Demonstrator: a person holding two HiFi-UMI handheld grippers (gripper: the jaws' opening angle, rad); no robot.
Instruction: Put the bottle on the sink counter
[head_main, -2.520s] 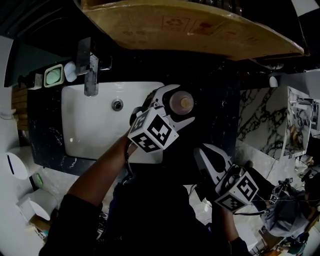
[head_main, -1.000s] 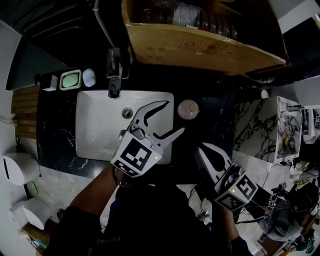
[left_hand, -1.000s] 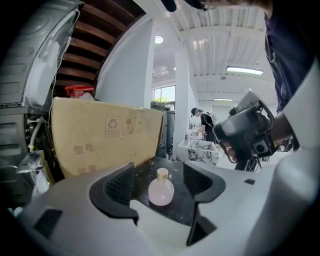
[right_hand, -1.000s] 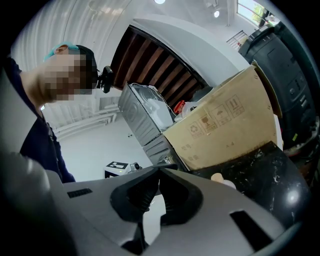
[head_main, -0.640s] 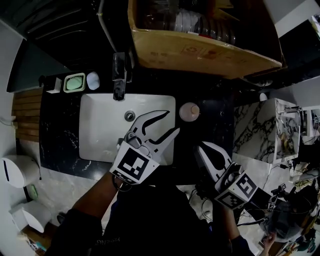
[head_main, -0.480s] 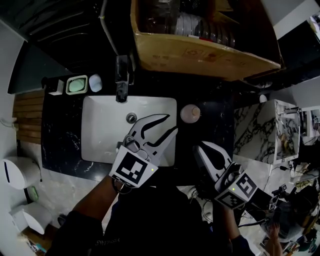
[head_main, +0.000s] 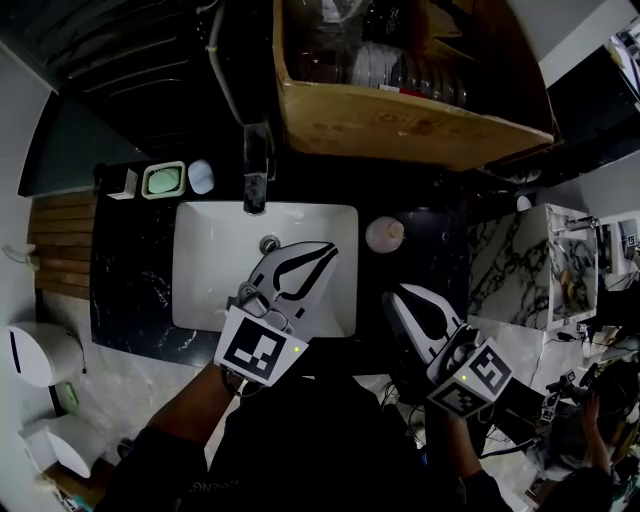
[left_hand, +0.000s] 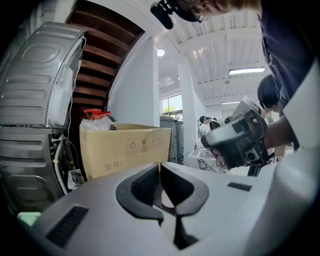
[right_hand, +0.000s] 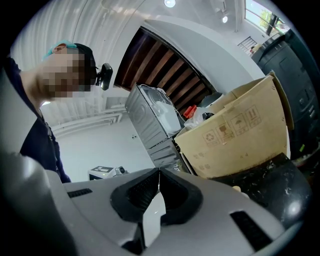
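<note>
**A:** Where is the bottle just now?

**B:** Standing on the dark marbled surface, cap upward as the head view looks down on it; it is beyond the tips of the left gripper and off to their right, apart from them; nothing touches it.

**A:** And the left gripper itself?

**B:** Clenched; its jaws have just been closing and now meet tip to tip, with nothing between them; its own view shows the two dark pads pressed together at the tips. It hangs over the near right part of the white sink basin, pointing toward the basin's far right corner.

**A:** The right gripper?

**B:** Also clenched, on nothing; in its own view the pads meet at the tips. It sits to the right of the left gripper and nearer the person; the bottle is ahead of its tips, not touching them.

**A:** What else lies around them?

**B:** The tap stands beyond the left gripper, at the basin's far edge; a soap dish with a pale green inside lies farther left of the tap; a cardboard box rises beyond the bottle, past both grippers' tips; it shows in both gripper views as well.
</note>
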